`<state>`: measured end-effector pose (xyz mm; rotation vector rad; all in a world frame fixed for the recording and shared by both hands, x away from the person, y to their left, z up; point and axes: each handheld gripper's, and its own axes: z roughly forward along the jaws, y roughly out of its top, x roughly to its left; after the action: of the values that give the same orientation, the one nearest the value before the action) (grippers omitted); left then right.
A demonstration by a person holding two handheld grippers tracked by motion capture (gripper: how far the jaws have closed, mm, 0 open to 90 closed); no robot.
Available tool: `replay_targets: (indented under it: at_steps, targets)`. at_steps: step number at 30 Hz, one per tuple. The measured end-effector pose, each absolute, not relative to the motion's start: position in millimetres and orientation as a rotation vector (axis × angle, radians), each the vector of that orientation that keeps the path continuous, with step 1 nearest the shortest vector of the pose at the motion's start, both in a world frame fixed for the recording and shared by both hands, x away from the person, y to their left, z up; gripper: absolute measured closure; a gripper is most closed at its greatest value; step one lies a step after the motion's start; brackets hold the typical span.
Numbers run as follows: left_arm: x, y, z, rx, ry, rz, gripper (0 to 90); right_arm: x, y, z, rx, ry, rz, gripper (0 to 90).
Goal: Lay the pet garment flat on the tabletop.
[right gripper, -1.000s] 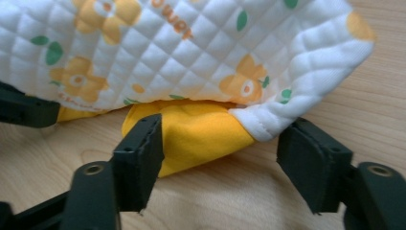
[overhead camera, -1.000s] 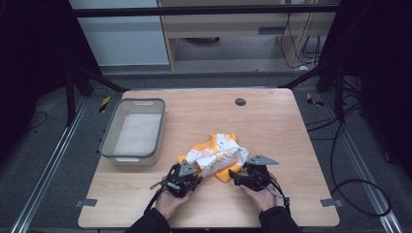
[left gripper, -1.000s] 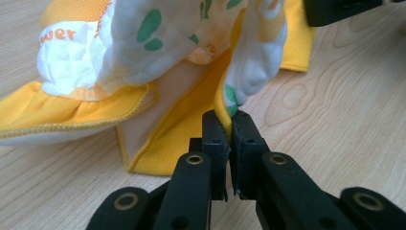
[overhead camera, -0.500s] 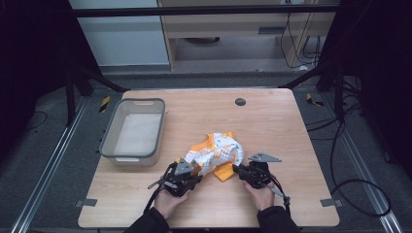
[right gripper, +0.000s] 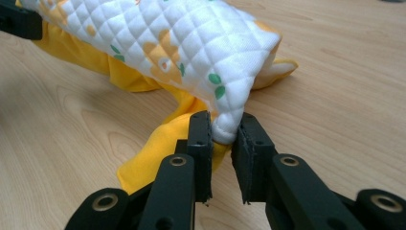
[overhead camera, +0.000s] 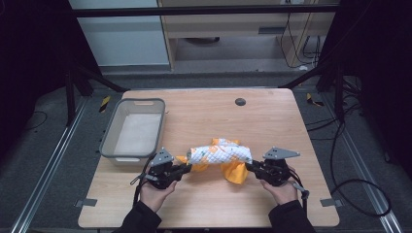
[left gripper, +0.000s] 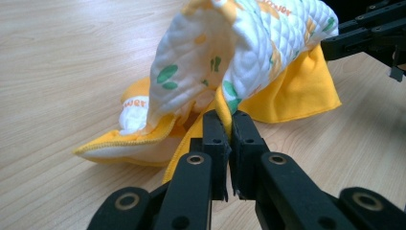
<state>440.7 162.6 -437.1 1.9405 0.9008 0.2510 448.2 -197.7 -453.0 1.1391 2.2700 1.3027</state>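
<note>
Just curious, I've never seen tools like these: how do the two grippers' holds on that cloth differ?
The left gripper pinches a thin yellow fold of the cloth, jaws nearly together; the right gripper clamps a thick white quilted corner, jaws further apart, having just closed on it. Both are shut on the cloth, holding it stretched between them above the table.

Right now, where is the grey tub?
In the high view, the grey tub sits on the table's left side, just beyond the left claw.

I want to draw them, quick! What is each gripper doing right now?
Left gripper: shut on the yellow edge of the quilted cloth.
Right gripper: its jaws have just been closing and are shut on the cloth's white quilted corner.
</note>
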Motion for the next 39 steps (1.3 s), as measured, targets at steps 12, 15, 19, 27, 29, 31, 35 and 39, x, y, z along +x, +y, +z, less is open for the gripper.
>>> replay_targets:
  at_steps: [12,15,19,27,29,31,35,39]
  targets:
    - [439,160,-437,1.954,0.890,0.247,85.9,447,-199,-466,1.151,2.205,1.233,59.3]
    - [439,161,-436,1.947,0.894,0.244,85.9,447,-197,-473,1.145,2.228,1.208,58.3]
    - [438,162,-434,1.947,0.896,0.224,85.8,448,-197,-476,1.166,2.273,1.199,78.2]
    - [428,170,-416,1.913,0.873,0.191,85.6,428,-207,-441,1.066,2.267,1.390,86.2]
    - [426,173,-411,1.901,0.883,0.167,85.5,423,-208,-434,1.063,2.278,1.433,86.0]
    - [426,176,-408,1.893,0.895,0.130,85.3,419,-210,-428,1.064,2.290,1.475,85.6]
    - [423,177,-411,1.931,0.921,0.091,85.0,415,-212,-424,1.072,2.312,1.482,85.1]
    - [416,173,-427,2.017,0.934,0.122,84.7,415,-210,-437,1.112,2.374,1.371,85.3]
